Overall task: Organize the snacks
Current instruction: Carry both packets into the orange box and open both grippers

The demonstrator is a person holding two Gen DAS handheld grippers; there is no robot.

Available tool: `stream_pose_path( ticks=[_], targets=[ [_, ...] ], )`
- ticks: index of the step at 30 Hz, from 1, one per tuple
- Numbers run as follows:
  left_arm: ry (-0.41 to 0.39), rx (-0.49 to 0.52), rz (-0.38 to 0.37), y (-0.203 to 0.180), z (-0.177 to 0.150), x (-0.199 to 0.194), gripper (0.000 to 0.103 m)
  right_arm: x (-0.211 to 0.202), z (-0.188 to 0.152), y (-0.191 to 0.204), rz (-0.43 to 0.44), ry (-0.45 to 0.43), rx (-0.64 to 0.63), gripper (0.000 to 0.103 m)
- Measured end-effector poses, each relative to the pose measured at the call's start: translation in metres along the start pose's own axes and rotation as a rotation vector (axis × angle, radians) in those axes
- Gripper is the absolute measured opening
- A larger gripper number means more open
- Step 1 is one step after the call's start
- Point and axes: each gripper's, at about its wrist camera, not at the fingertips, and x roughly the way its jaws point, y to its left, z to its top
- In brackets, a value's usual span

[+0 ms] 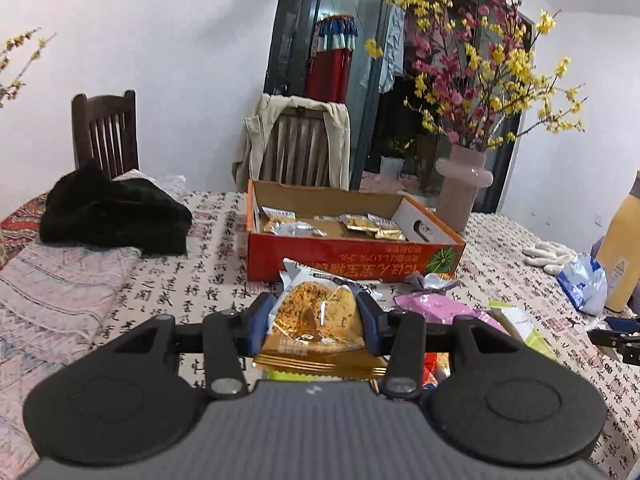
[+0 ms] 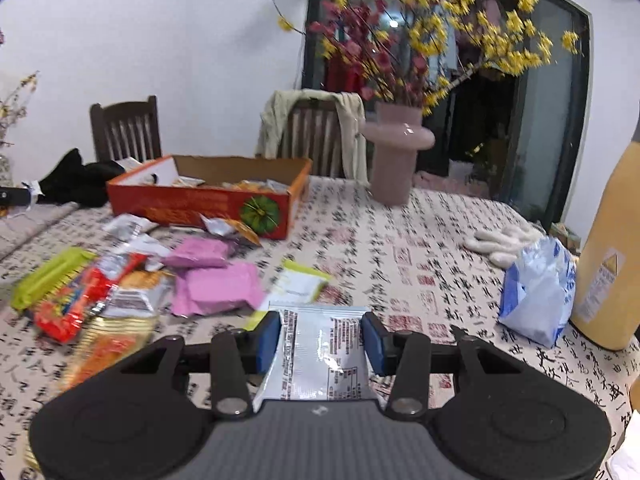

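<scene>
My left gripper (image 1: 316, 322) is shut on a gold snack packet (image 1: 316, 320) and holds it above the table, in front of the orange cardboard box (image 1: 352, 256). The box holds several small packets (image 1: 360, 224). My right gripper (image 2: 322, 340) is shut on a silver snack packet (image 2: 320, 356) above the tablecloth. The box (image 2: 188, 204) lies far left of it in the right wrist view. Loose snacks lie to the left: pink packets (image 2: 216, 284), a green bar (image 2: 48, 276), a red packet (image 2: 76, 304).
A pink vase with flowers (image 2: 396, 160) stands behind the box's right end. A tall yellow container (image 2: 608, 264), a blue-white bag (image 2: 536, 292) and white gloves (image 2: 504, 240) are at the right. Black cloth (image 1: 112, 212) lies left. Two chairs stand behind the table.
</scene>
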Motion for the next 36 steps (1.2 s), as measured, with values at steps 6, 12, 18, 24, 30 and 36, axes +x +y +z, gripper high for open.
stream_pose_path(
  ticks=[6,12,18,24,30,36],
  targets=[
    [-0.046,0.021,0.011,0.003,0.021,-0.003,0.047,-0.008,0.021,0.019,0.033,-0.054,-0.045,0.044],
    [-0.091,0.008,-0.015,0.009,0.072,0.022,0.047,0.005,0.074,0.040,0.110,-0.124,-0.129,0.044],
    [-0.102,0.013,-0.037,0.011,0.136,0.089,0.047,0.057,0.163,0.056,0.212,-0.164,-0.182,0.044],
    [-0.014,-0.048,-0.051,0.016,0.174,0.194,0.047,0.174,0.261,0.073,0.325,-0.068,-0.123,0.044],
    [0.119,-0.174,-0.028,0.032,0.173,0.297,0.047,0.323,0.290,0.094,0.357,0.160,0.036,0.044],
    [0.208,-0.221,-0.026,0.044,0.160,0.357,0.047,0.418,0.264,0.113,0.334,0.340,0.103,0.045]
  ],
)
